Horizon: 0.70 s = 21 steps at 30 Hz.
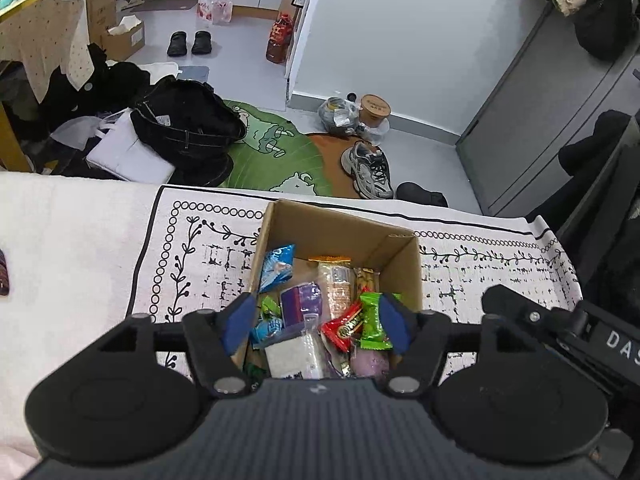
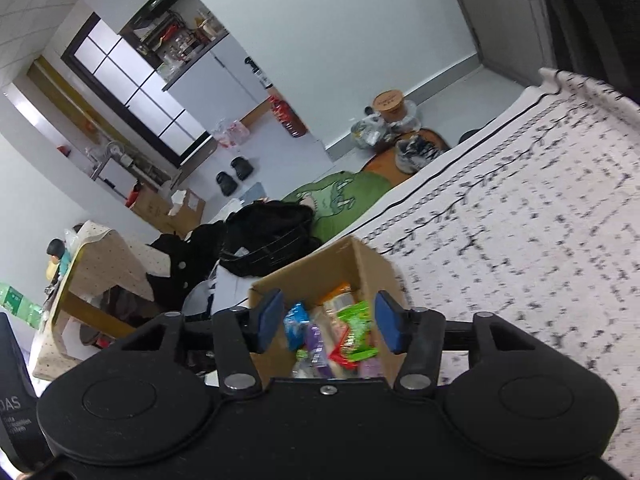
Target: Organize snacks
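Both hand-held grippers (image 1: 318,322) (image 2: 329,322) hover open above the snack-filled box (image 1: 406,268).

Your tongs (image 1: 318,322) are black with blue pads (image 1: 239,322). Below them you see a plain brown cardboard box (image 1: 404,276) on a white cloth (image 1: 192,248) printed with black circles, leafy vines and broken grid marks. Inside the box you have a bright green wrapper (image 1: 374,320), a red one with gold lettering (image 1: 344,326), a purple pack (image 1: 300,300), a light blue packet (image 1: 276,266) and an orange-topped clear bar (image 1: 336,280). On the floor beyond lies your green rug (image 1: 272,152) with white cartoon figures.
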Tool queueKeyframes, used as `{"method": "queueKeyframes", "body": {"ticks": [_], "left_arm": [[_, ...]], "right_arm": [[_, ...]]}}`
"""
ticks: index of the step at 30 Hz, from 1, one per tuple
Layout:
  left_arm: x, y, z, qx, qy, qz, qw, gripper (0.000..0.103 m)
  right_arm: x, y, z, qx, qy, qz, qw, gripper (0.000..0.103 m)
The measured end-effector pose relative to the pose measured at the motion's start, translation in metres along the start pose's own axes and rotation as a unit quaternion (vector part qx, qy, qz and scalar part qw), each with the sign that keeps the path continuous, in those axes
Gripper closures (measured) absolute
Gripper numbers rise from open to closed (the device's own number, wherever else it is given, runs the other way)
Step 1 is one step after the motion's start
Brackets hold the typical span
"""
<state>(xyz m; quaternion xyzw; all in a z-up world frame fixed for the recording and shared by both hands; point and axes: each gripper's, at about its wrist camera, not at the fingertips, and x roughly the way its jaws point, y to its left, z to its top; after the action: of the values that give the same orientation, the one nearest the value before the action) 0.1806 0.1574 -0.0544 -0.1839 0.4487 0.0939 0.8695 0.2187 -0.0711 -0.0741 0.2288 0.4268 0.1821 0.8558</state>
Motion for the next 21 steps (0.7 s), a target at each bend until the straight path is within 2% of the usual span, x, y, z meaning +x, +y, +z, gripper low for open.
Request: {"method": "queueKeyframes", "body": {"ticks": [4, 11, 17, 21], "left_arm": [[-0.005, -0.009, -0.005, 0.011, 0.0, -0.005, 0.9999, 0.025], [-0.019, -0.027, -0.015, 0.033, -0.007, -0.015, 0.9993, 0.02], [-0.032, -0.037, -0.025, 0.047, -0.012, -0.022, 0.9986, 0.013], [-0.04, -0.041, -0.034, 0.051, -0.014, -0.03, 0.9981, 0.008]], "right_arm": [[-0.016, -0.013, -0.001, 0.006, -0.007, -0.013, 1.0, 0.05], [-0.044, -0.03, -0.005, 0.008, -0.026, -0.03, 0.999, 0.043], [-0.065, -0.04, -0.011, 0.006, -0.041, -0.041, 0.998, 0.034], [-0.08, -0.045, -0.016, 0.005, -0.055, -0.049, 0.997, 0.022]]}}
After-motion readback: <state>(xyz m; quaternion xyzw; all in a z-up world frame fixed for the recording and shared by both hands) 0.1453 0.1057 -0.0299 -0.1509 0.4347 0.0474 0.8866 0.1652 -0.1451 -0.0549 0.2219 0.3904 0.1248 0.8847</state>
